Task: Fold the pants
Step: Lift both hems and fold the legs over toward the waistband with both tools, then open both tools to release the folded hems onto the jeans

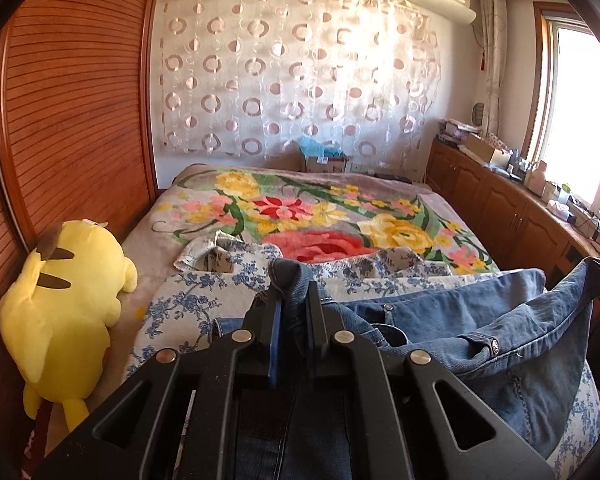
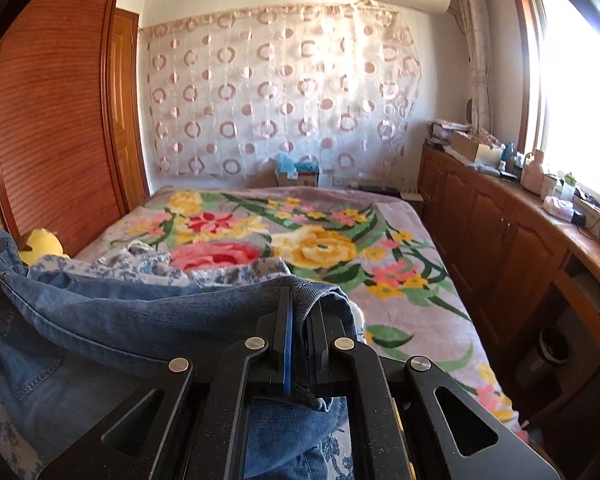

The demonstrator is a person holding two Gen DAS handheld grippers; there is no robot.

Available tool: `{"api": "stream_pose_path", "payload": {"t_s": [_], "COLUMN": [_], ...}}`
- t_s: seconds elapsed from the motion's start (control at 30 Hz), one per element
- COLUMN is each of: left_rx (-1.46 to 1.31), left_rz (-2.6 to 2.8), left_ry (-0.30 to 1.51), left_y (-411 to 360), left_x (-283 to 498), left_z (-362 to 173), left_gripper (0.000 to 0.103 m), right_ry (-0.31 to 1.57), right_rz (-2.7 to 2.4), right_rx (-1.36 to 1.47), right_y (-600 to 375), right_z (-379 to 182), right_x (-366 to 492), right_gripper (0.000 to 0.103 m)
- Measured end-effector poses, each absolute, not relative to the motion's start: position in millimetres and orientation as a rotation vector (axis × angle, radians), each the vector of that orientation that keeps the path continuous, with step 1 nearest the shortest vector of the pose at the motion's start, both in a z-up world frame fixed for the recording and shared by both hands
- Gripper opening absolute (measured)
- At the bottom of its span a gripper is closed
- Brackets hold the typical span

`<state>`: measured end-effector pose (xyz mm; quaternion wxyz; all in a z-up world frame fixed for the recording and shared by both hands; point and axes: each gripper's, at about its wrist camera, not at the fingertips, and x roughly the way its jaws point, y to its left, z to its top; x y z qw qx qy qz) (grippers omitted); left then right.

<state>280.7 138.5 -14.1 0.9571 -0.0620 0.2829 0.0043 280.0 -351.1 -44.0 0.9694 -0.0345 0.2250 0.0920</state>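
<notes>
Nearest us, our left gripper (image 1: 294,300) is pinching a bunched edge of the blue denim pants (image 1: 480,320), and our right gripper (image 2: 302,312) is clamped on another edge of the same pants — the denim hangs slack between them, raised over the near end of the bed (image 2: 400,216). Just beyond lies a blue-flowered white cloth (image 1: 204,280) on the floral blanket (image 1: 300,208). At left, a yellow plush toy (image 1: 60,300) leans against the wooden wardrobe (image 1: 68,100); far back hangs a circle-patterned curtain (image 1: 292,72).

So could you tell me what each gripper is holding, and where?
Both grip the jeans by the waistband: left gripper and right gripper, one at each end.
</notes>
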Motion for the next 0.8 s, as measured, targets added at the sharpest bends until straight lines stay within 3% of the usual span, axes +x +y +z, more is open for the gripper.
{"api": "stream_pose_path", "payload": {"t_s": [0.27, 0.37, 0.43, 0.6, 0.8], "left_rx": [-0.129, -0.111, -0.109, -0.107, -0.091], "left_rz": [0.015, 0.011, 0.003, 0.004, 0.015], "left_ry": [0.619, 0.621, 0.611, 0.593, 0.640], "left_y": [140.1, 142.2, 146.1, 156.6, 160.1], "left_x": [289.6, 286.3, 281.0, 271.1, 270.8], "left_z": [-25.9, -23.2, -19.4, -12.4, -27.8], "left_gripper": [0.019, 0.033, 0.048, 0.061, 0.061], "right_ry": [0.536, 0.546, 0.554, 0.560, 0.541], "right_rz": [0.176, 0.170, 0.176, 0.197, 0.170], "right_rx": [-0.073, -0.074, -0.072, -0.067, -0.057], "right_y": [-345.8, -347.0, -346.7, -347.9, -364.1], "right_z": [-25.2, -18.6, -15.1, -9.5, -5.2], "right_x": [304.7, 305.9, 307.0, 305.9, 300.1], "right_gripper": [0.006, 0.016, 0.025, 0.050, 0.061]}}
